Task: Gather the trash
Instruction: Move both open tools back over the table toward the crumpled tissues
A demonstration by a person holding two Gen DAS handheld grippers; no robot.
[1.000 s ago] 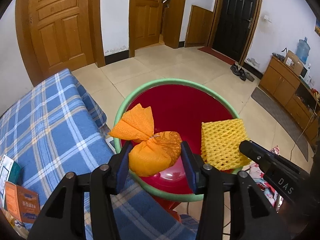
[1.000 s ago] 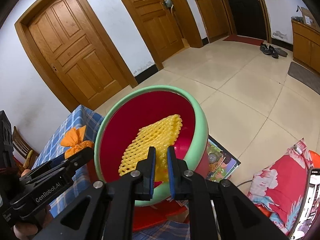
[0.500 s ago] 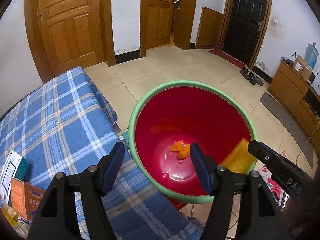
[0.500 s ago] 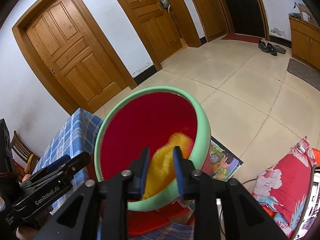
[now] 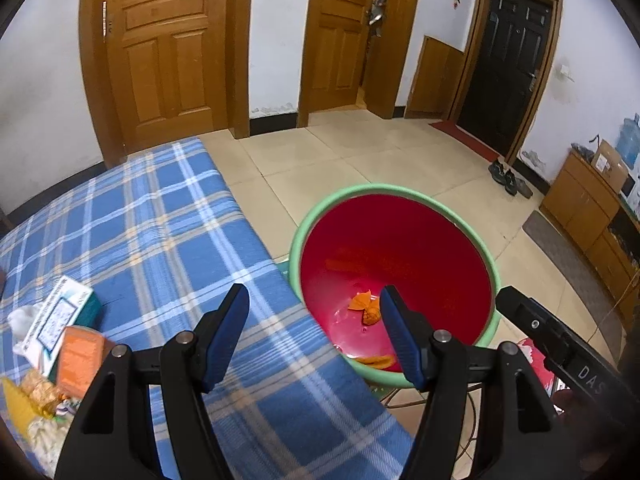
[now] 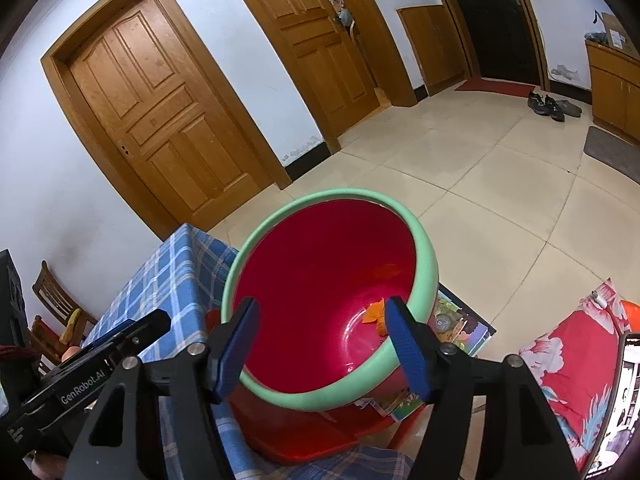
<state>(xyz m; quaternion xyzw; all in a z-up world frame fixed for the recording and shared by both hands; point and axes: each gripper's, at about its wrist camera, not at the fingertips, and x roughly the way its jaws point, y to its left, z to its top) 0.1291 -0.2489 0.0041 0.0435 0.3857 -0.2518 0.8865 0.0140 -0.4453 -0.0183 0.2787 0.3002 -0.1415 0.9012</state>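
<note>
Two handheld grippers point down toward a red basin (image 5: 400,248) with a pale green rim, which sits beside a surface covered in blue plaid cloth (image 5: 152,232).

The left gripper (image 5: 314,334) has its blue-padded jaws spread well apart, with nothing between them; they hang over the edge of the cloth and the near rim of the basin. The right gripper (image 6: 320,346) has just been opening, and its jaws also stand wide apart and empty above the basin's near rim.

A small tied orange bag (image 5: 366,307) lies at the bottom of the basin. A sliver of yellow-orange material (image 5: 374,360) rests lower down against the near inner wall, mostly hidden by the rim.

Only the left wrist view shows a pile of leftover items at the cloth's near left corner: a white and teal box (image 5: 60,312), an orange packet (image 5: 78,354) and crumpled wrappers (image 5: 36,396). Only the right wrist view shows the red stool (image 6: 320,428) beneath the basin, a colourful picture board (image 6: 460,320) beside it and a red floral cloth (image 6: 576,364) at right.
</note>
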